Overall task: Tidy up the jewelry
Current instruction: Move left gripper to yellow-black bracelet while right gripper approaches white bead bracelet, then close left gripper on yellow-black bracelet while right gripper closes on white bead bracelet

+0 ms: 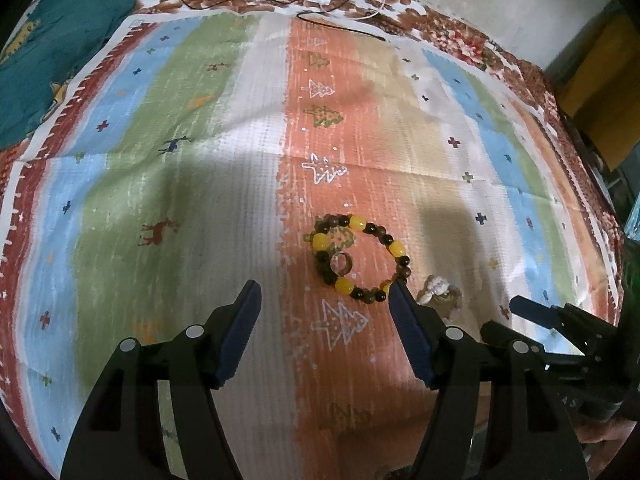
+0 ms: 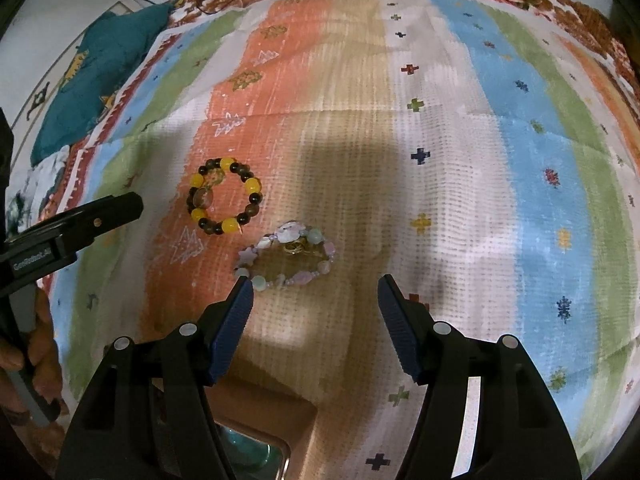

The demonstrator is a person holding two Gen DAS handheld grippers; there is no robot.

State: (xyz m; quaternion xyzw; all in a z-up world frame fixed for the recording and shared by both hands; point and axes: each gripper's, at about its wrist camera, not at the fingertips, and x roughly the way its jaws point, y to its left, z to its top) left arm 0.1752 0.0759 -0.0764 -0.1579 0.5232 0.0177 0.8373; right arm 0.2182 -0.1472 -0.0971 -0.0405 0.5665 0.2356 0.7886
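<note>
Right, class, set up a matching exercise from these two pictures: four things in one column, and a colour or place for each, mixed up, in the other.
Things:
1. dark bracelet
2. pale bracelet
3. brown ring
4. left tool

Descriptions:
A. pastel beads and shells
B. open above the striped cloth
C. has yellow beads
D. lies inside the dark bracelet

Pairs: 1-C, 2-A, 3-D, 4-B
</note>
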